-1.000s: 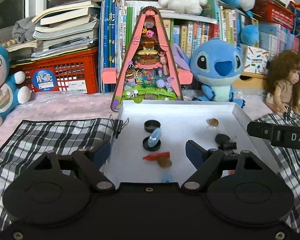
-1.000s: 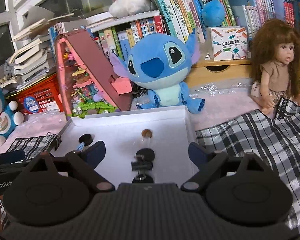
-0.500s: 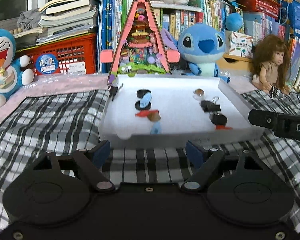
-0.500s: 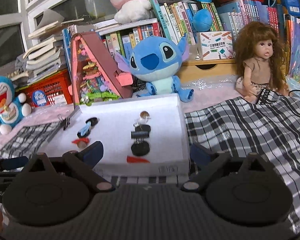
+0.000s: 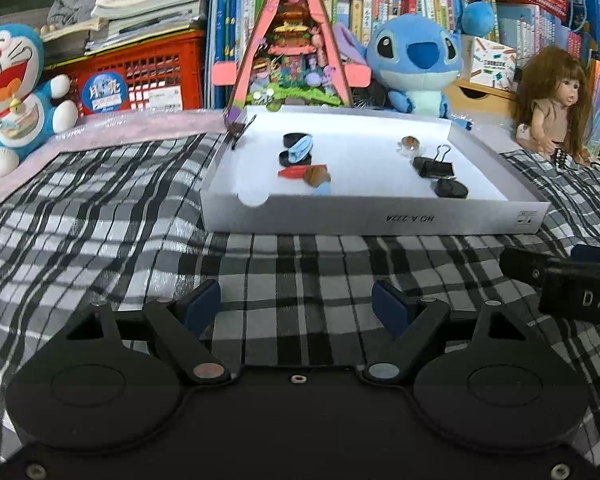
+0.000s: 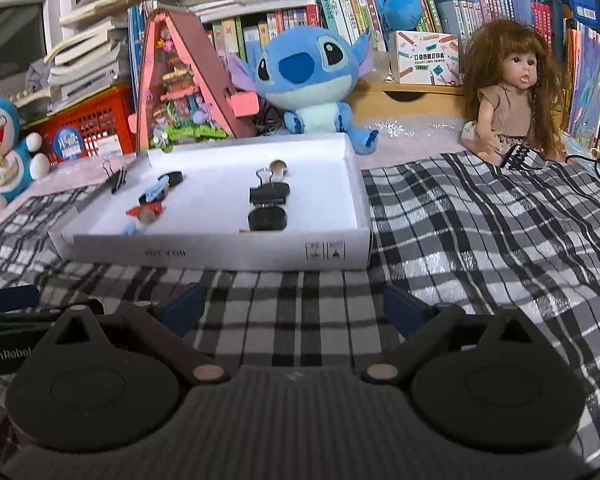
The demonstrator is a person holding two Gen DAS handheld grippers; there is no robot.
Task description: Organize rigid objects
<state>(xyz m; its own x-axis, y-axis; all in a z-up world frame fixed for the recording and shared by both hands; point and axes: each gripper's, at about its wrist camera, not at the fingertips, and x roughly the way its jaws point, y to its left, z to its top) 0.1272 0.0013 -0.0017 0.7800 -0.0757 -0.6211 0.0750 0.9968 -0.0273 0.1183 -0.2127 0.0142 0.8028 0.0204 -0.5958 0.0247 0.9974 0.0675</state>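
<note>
Both grippers hang over the plaid cloth short of the tray's (image 5: 372,216) near wall, fingers spread and empty: left gripper (image 5: 298,306) steady, right gripper (image 6: 294,306) opening. The binder clip (image 6: 269,196) lies straight ahead of the right, handles pointing away.

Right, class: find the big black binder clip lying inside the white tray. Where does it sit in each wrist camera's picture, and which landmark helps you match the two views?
Left wrist view: black binder clip lies right of centre, in the tray's right half, handles toward the back.
Right wrist view: the clip sits left of centre, mid-tray.
Shared landmark: the blue plush toy behind the white tray.
</note>
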